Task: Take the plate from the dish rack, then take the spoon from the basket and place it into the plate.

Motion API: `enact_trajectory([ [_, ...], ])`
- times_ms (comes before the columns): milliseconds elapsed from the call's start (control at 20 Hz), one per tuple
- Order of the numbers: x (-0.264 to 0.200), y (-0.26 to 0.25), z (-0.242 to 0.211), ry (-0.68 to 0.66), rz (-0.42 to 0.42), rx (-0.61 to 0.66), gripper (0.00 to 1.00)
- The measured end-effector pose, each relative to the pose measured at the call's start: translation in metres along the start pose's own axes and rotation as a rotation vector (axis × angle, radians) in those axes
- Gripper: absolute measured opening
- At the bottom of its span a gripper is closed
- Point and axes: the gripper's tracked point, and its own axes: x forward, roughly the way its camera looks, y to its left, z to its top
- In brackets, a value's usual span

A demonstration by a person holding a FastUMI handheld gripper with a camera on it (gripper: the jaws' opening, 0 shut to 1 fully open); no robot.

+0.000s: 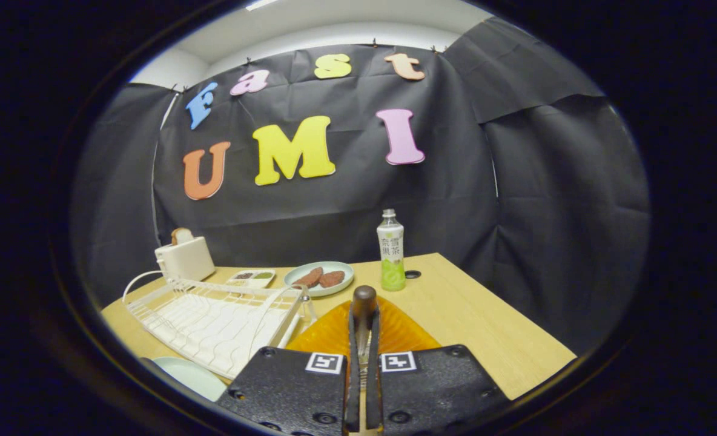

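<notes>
My gripper (364,321) is shut on the spoon (364,298). Its dark rounded end sticks out past the fingertips, and a thin pale shaft shows in the narrow slit between the fingers. Right under the fingers and the spoon, an amber ribbed plate (402,332) lies on the wooden table (485,327). I cannot tell how high the spoon hangs above the plate. The white wire dish rack (213,321) stands to the left of the amber plate, with no dishes in its slots.
A pale plate (192,375) lies near the rack's front corner. Beyond the rack are a white toaster (184,257), a small sauce tray (251,277) and a light green plate with two brown pieces of food (319,278). A green tea bottle (390,251) stands just beyond the amber plate.
</notes>
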Motion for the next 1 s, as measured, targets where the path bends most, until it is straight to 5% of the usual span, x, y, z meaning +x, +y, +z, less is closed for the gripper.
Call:
enact_trajectory([
  [550, -0.043, 0.006, 0.071, -0.145, -0.063, -0.105, 0.08],
  [1000, -0.124, 0.073, 0.110, -0.240, 0.045, -0.148, 0.08],
])
